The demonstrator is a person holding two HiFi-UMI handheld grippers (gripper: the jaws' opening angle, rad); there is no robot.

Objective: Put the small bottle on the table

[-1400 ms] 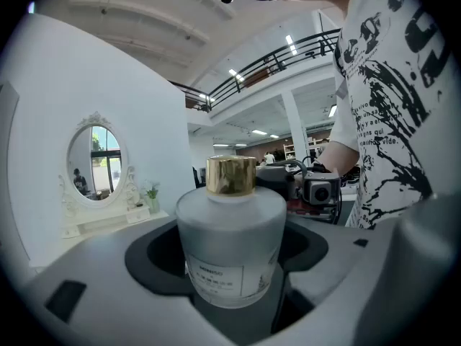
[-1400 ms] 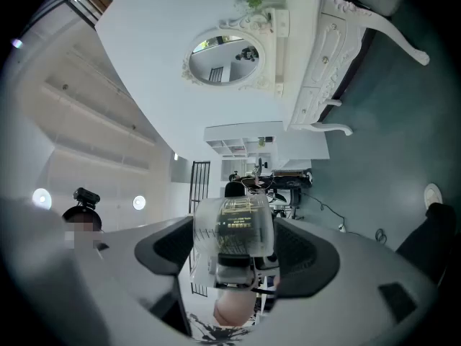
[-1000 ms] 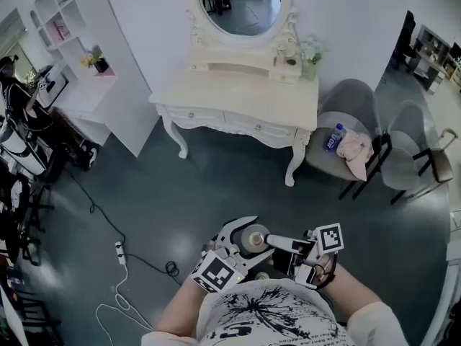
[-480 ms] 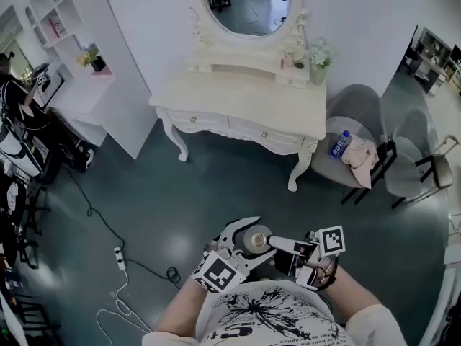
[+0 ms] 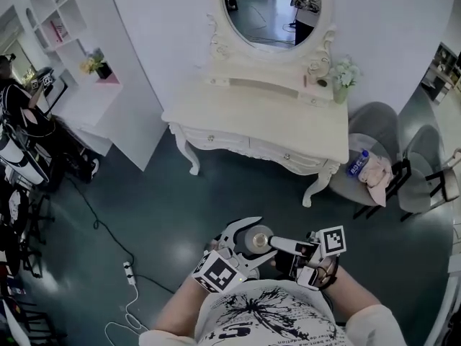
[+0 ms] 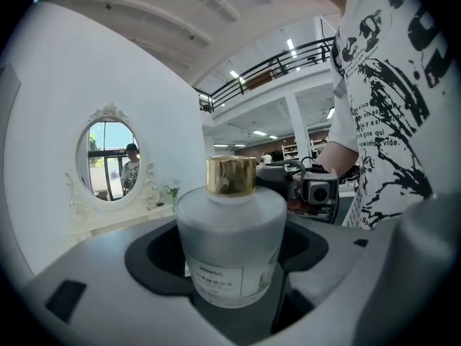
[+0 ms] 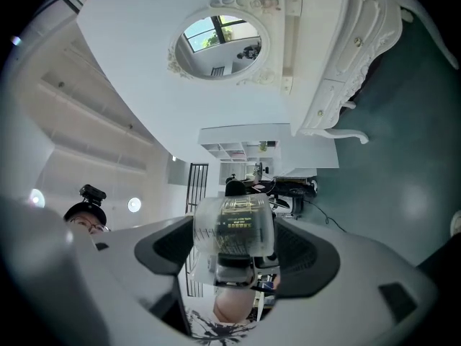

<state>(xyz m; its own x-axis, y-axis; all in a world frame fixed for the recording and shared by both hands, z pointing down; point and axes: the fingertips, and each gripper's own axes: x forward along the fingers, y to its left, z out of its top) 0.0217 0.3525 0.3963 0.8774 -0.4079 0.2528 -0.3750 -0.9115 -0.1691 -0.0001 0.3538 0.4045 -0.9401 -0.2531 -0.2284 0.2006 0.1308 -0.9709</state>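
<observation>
The small bottle (image 6: pixel 230 245) is frosted glass with a gold cap and a white label. It stands upright between the jaws of my left gripper (image 6: pixel 232 265), which is shut on it. The right gripper view shows the same small bottle (image 7: pixel 234 229) lying sideways between the jaws of my right gripper (image 7: pixel 235 259), also closed against it. In the head view the small bottle (image 5: pixel 254 238) is held close to the person's chest, left gripper (image 5: pixel 243 241) and right gripper (image 5: pixel 274 243) meeting on it above the dark floor. The white dressing table (image 5: pixel 266 117) stands ahead.
An oval mirror (image 5: pixel 272 9) and a flower vase (image 5: pixel 341 79) sit at the table's back. Grey chairs (image 5: pixel 376 128) on the right hold a water bottle (image 5: pixel 357 163) and a cloth (image 5: pixel 379 176). A white shelf unit (image 5: pixel 86 96) stands left; a power strip (image 5: pixel 130 272) and cables lie on the floor.
The head view has swung, so the dressing table and chairs sit further right and lower in frame. Both grippers and the bottle keep the same pose by the chest.
</observation>
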